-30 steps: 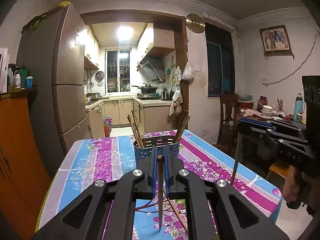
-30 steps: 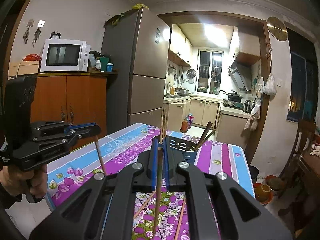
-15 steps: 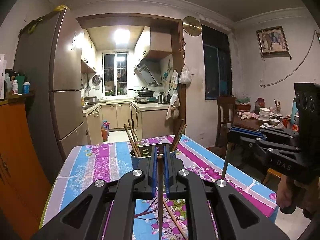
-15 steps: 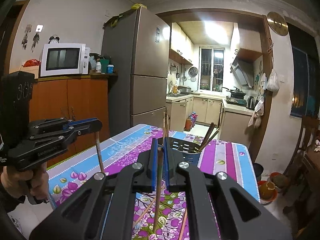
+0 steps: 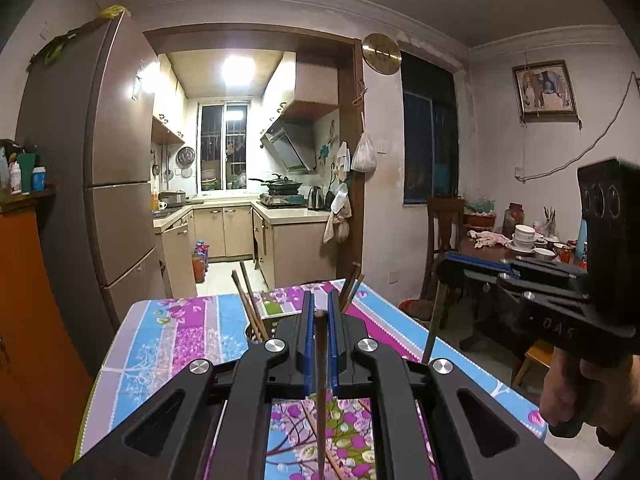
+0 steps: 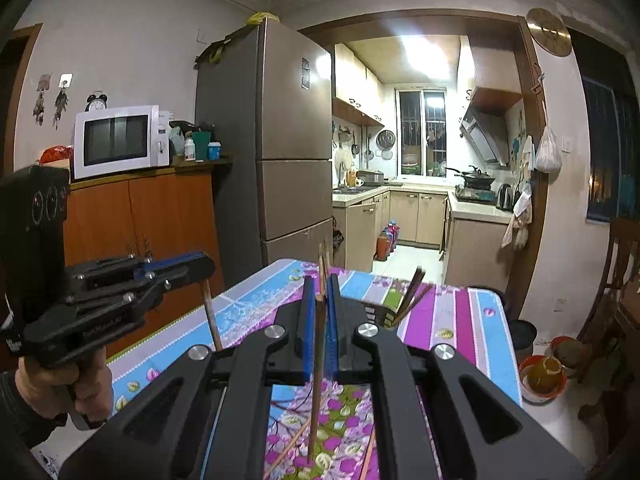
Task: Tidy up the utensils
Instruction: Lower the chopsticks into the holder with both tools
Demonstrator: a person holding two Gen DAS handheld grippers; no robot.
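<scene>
Two chopsticks in hand: left gripper clamped on one chopstick, right gripper clamped on another chopstick, both hanging near vertical. Utensil holder straight ahead on table, beyond both tips, about equally near either hand.

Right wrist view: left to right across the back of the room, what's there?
Microwave → fridge → kitchen window → range hood → white bag on the door frame → wooden chair.
</scene>
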